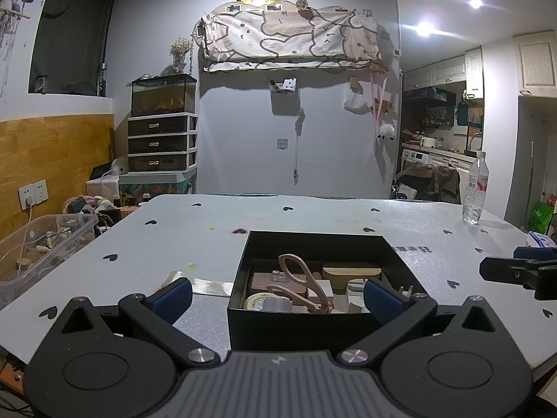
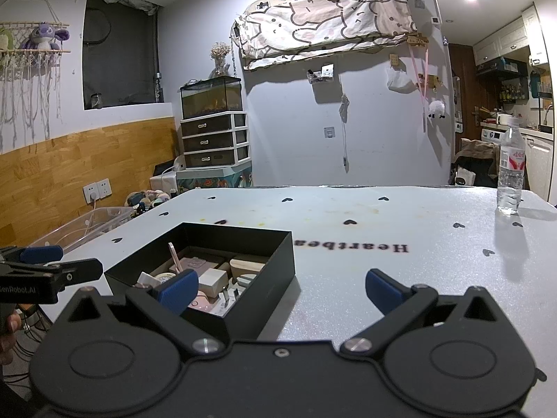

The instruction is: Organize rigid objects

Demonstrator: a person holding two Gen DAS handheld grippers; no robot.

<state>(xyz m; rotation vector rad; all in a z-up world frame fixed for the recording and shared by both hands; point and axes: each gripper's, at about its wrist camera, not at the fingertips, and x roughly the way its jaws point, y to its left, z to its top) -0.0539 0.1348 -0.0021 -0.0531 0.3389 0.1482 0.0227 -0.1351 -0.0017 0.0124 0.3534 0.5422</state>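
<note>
Both grippers' jaws wide apart, empty, near black box (image 1: 315,317) with pink scissors (image 1: 303,284).

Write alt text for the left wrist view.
An open black box on a white heart-print table holds pink scissors, tape rolls and wooden blocks. The left gripper hangs open in front of it, empty. A water bottle stands far right.

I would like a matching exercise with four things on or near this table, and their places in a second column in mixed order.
Things:
1. pink scissors
2. water bottle
3. clear plastic bin
4. strip of tape

Places:
A. beside the table, off its left edge
B. inside the black box
C. flat on the table, left of the box
D. upright at the table's far right

Pairs: 1-B, 2-D, 3-A, 4-C
</note>
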